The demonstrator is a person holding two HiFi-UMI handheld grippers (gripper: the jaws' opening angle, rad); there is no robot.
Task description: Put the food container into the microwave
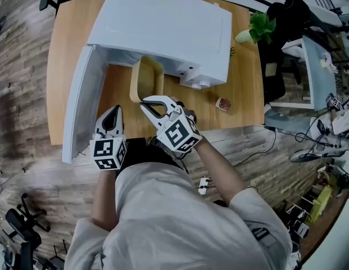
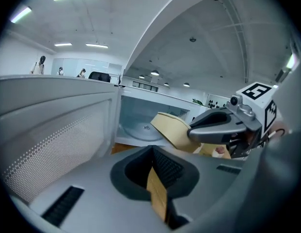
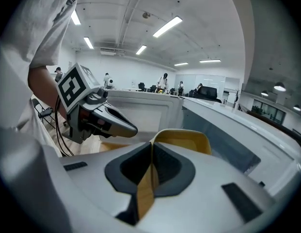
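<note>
The white microwave stands on the wooden table with its door swung open to the left. A tan food container sits half inside the opening, its far end under the microwave's top. My right gripper is shut on the container's near rim. My left gripper hovers by the door's lower end, jaws shut with nothing held. The left gripper view shows the container in front of the glass turntable.
A small snack-like item lies on the table right of the microwave, and a green plant stands at the back right. The table's front edge is close to me. Desks and cables fill the floor at right.
</note>
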